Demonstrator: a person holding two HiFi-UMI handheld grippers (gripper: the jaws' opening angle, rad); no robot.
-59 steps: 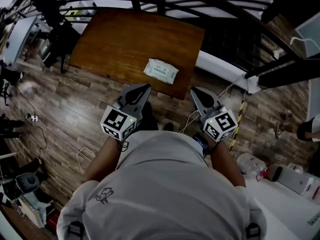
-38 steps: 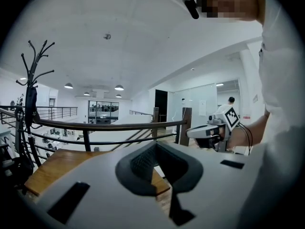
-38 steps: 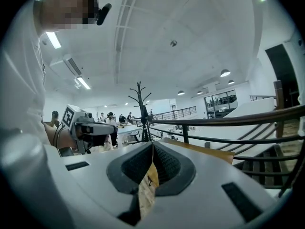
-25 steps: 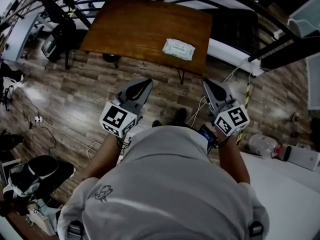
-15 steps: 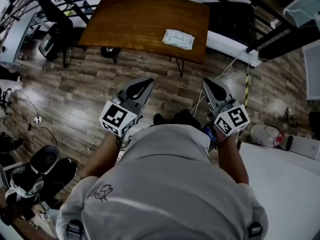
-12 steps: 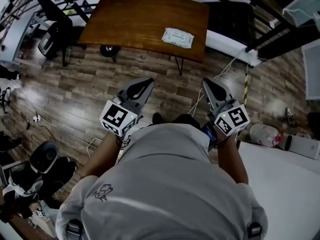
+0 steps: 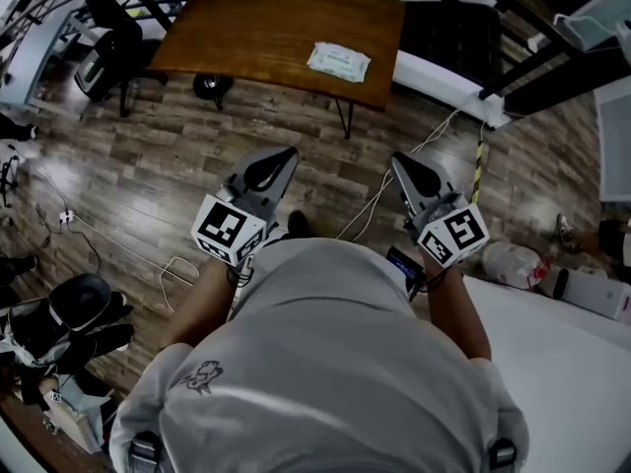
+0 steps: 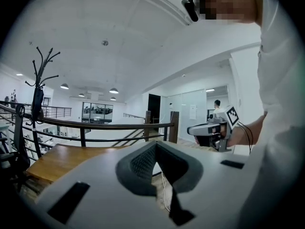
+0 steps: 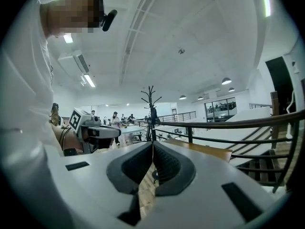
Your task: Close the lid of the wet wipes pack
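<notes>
Two grey plastic grippers are held side by side just ahead of the person's pale grey shirt [image 7: 325,363], above the brown wood-plank floor [image 7: 148,175]. The left gripper [image 7: 284,156] is clenched, its jaws meeting at the tips with nothing between them. The right gripper [image 7: 398,160] is likewise closed on nothing (its ribbed dark pads [image 9: 167,163] touch at the front). Farther off stands the rectangular brown wooden table [image 7: 256,28]. The pale green-and-white wet wipes pack [image 7: 338,60] lies flat near its right-hand front edge, well apart from both grippers. The pack is too small to tell how its lid sits. Beyond the table runs a dark metal railing [image 8: 95,125].
</notes>
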